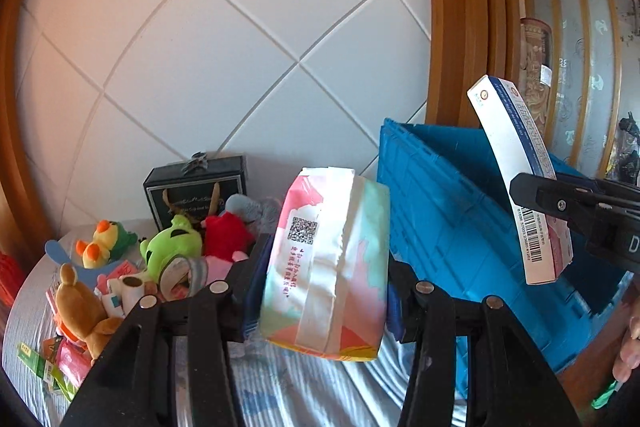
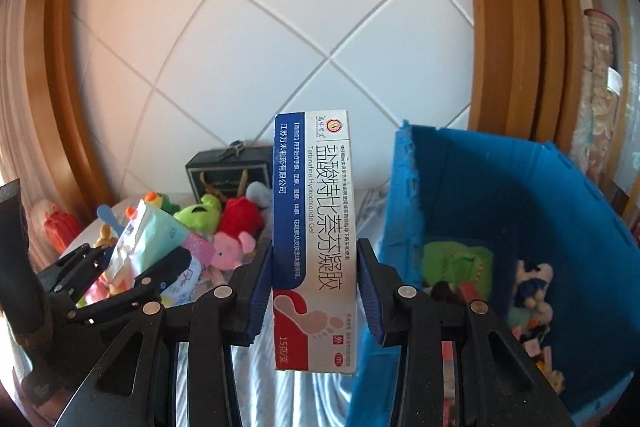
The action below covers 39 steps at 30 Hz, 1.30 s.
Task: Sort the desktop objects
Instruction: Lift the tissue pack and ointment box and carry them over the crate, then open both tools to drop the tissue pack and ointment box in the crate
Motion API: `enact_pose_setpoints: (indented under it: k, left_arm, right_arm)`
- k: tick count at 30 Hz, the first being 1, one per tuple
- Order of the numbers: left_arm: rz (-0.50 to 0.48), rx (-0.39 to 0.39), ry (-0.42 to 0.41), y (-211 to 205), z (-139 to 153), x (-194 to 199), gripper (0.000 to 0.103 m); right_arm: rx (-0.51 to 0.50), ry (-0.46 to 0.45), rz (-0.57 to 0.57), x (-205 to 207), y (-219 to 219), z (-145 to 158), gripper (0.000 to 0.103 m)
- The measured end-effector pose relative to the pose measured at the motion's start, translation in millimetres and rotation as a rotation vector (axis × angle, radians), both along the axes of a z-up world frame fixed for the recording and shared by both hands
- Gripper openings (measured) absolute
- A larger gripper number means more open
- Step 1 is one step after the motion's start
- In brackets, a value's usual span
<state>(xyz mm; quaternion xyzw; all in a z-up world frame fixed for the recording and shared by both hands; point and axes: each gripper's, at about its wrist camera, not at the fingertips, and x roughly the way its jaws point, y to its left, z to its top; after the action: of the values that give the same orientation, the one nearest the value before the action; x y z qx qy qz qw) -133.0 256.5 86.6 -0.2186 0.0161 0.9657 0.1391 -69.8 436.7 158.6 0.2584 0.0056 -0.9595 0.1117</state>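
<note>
1. Our left gripper (image 1: pixel 326 291) points slightly downward, raised over the striped cloth (image 1: pixel 280 387), its jaws pressed on both sides of a pastel tissue pack (image 1: pixel 326 267) held clear of the surface.
2. Our right gripper (image 2: pixel 314 291) tilts down likewise, its blue pads (image 2: pixel 258 291) clamped on a tall ointment box (image 2: pixel 312 227) that stands upright between them.
3. Just right of both grippers sits the blue crate (image 2: pixel 480 187), with plush toys (image 2: pixel 532 287) lying on its floor.
4. Farther off on the left, we see a heap of unsorted things: a green plush (image 1: pixel 172 247), a red plush (image 1: pixel 228 235), a brown bear (image 1: pixel 80 307) and small packets (image 1: pixel 52 363).
5. Behind the heap, a dark gift box (image 1: pixel 196 187) stands against the white tiled wall (image 1: pixel 240 47).
</note>
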Motion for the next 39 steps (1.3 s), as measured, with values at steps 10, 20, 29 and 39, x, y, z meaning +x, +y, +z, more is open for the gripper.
enact_pose_setpoints:
  k: [10, 20, 29, 39]
  left_arm:
    - [-0.164, -0.008, 0.066, 129.0, 37.0, 14.2, 0.047]
    - [-0.211, -0.121, -0.104, 230.4, 17.7, -7.7, 0.047]
    - [-0.170, -0.168, -0.158, 250.7, 8.3, -7.6, 0.048]
    - [-0.137, -0.203, -0.151, 251.4, 4.4, -3.8, 0.052]
  right_arm:
    - [0.002, 0.029, -0.251, 0.7, 148.6, 6.5, 0.039]
    - [0.019, -0.029, -0.356, -22.4, 240.6, -19.1, 0.039]
    - [-0.007, -0.098, -0.310, -35.5, 248.3, -27.6, 0.039]
    - [-0.006, -0.124, -0.302, -37.3, 249.2, -33.1, 0.040]
